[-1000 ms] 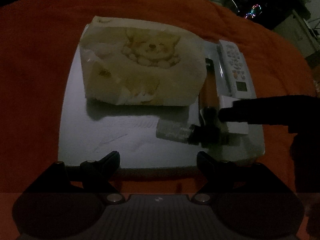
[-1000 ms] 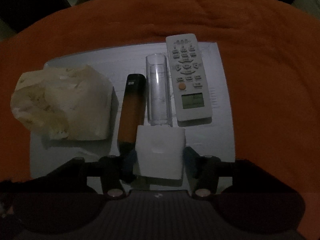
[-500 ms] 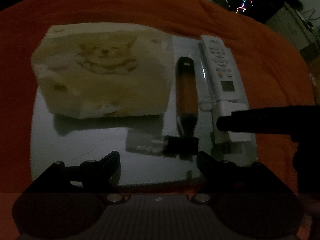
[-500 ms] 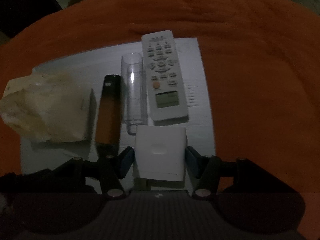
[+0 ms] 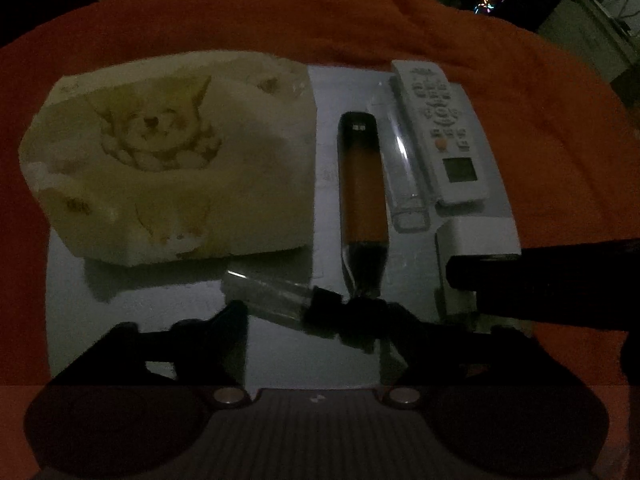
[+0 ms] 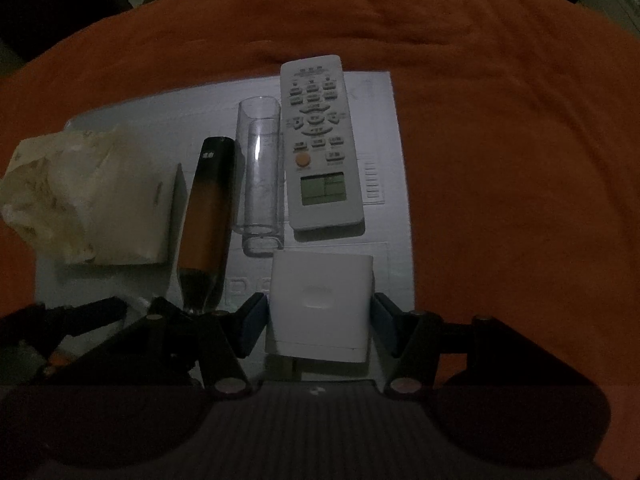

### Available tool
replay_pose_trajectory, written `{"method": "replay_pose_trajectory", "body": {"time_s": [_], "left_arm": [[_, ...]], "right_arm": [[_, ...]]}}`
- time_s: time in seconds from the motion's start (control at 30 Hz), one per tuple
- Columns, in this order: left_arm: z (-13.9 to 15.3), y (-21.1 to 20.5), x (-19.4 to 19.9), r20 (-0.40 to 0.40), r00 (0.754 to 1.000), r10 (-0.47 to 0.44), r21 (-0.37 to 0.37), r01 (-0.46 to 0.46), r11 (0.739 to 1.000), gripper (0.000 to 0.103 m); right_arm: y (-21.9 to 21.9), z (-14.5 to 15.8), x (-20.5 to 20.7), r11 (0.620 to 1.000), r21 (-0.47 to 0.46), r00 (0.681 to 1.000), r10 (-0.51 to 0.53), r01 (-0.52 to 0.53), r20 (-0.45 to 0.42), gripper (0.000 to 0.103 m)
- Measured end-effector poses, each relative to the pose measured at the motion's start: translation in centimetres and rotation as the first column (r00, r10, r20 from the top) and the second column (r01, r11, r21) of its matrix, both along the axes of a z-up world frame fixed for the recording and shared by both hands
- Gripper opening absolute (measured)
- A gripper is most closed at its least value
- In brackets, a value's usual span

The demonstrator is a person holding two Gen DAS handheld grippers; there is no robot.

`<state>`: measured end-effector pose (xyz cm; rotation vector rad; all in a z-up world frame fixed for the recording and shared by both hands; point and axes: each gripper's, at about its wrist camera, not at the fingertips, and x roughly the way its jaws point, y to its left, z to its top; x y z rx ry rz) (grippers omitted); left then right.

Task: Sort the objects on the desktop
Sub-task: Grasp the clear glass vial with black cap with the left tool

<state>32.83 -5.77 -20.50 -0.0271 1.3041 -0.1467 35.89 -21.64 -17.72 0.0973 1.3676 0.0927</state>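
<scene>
A small clear vial with a black cap (image 5: 280, 300) lies on the white board (image 5: 152, 340), just beyond the tips of my left gripper (image 5: 316, 314). Its jaws are closing, with the vial between them, and I see no pad pressing on it. My right gripper (image 6: 320, 312) is shut on a white charger block (image 6: 320, 296), its blue pads against both sides. In the left wrist view that block (image 5: 472, 236) sits under a dark finger of the right gripper.
On the board lie a tissue pack with a dog print (image 5: 172, 160), an orange-and-black tube (image 5: 364, 184), a clear plastic case (image 5: 404, 168) and a white remote (image 5: 444, 132), side by side. An orange cloth (image 6: 500, 120) covers the surface all around.
My left gripper has slid over to the vial and come lower, and its jaws have narrowed. The right gripper has shifted a little sideways, still shut on the charger block.
</scene>
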Motion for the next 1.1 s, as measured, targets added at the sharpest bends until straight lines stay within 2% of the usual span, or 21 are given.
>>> {"method": "replay_pose_trajectory", "body": {"time_s": [0.03, 0.07, 0.1, 0.27, 0.47, 0.53, 0.6, 0.83, 0.87, 0.9, 1.03, 1.1], "left_arm": [[0.1, 0.1, -0.1, 0.006, 1.000, -0.005, 0.001, 0.005, 1.000, 0.052], [0.2, 0.2, -0.2, 0.013, 1.000, -0.010, 0.004, 0.010, 1.000, 0.042], [0.3, 0.4, -0.2, 0.016, 1.000, -0.010, 0.001, 0.010, 1.000, 0.037], [0.8, 2.0, -0.4, -0.004, 1.000, 0.009, -0.034, -0.009, 0.999, 0.036], [0.8, 4.4, -0.9, -0.029, 0.999, 0.028, -0.016, -0.028, 0.999, 0.036], [0.9, 5.1, -1.1, -0.042, 0.999, 0.026, -0.014, -0.026, 1.000, 0.038], [1.2, 5.8, -1.3, -0.043, 0.998, 0.040, -0.011, -0.041, 0.999, 0.048], [2.0, 7.3, -0.5, -0.021, 0.999, 0.028, -0.010, -0.028, 1.000, 0.052], [2.1, 7.5, -0.2, -0.019, 0.999, 0.028, -0.012, -0.028, 1.000, 0.056], [2.1, 7.6, 0.0, -0.022, 1.000, 0.022, -0.017, -0.022, 1.000, 0.061], [2.1, 7.5, 0.4, -0.021, 0.999, -0.037, -0.025, 0.037, 0.999, 0.063], [2.0, 7.2, 0.3, -0.017, 0.996, -0.084, -0.020, 0.083, 0.996, 0.070]], "right_arm": [[0.0, 0.0, -0.1, 1.000, -0.001, 1.000, 0.000, 0.000, 0.001, 0.060], [0.0, 0.0, -0.1, 1.000, -0.001, 1.000, 0.000, 0.000, 0.002, 0.060], [0.0, -0.1, -0.2, 1.000, -0.002, 1.000, 0.000, 0.000, 0.004, 0.060], [0.0, -0.1, -0.3, 1.000, 0.001, 1.000, -0.001, 0.001, 0.002, 0.060], [0.1, -0.1, -0.1, 1.000, -0.003, 1.000, 0.002, -0.002, -0.012, 0.060], [0.2, -0.1, -0.1, 1.000, -0.005, 1.000, 0.004, -0.004, -0.018, 0.060], [0.4, 0.0, -0.1, 1.000, -0.005, 1.000, 0.005, -0.005, -0.024, 0.060], [0.8, 0.5, 0.1, 1.000, -0.015, 0.999, 0.002, -0.003, -0.034, 0.060], [0.9, 0.7, 0.1, 1.000, -0.016, 1.000, 0.005, -0.005, -0.028, 0.060], [1.0, 0.8, 0.2, 1.000, -0.018, 1.000, 0.010, -0.011, -0.023, 0.060], [1.3, 1.1, 0.4, 0.999, -0.027, 1.000, 0.026, -0.026, -0.012, 0.060], [1.4, 0.9, 0.3, 0.999, -0.030, 0.999, 0.026, -0.026, -0.022, 0.060]]}}
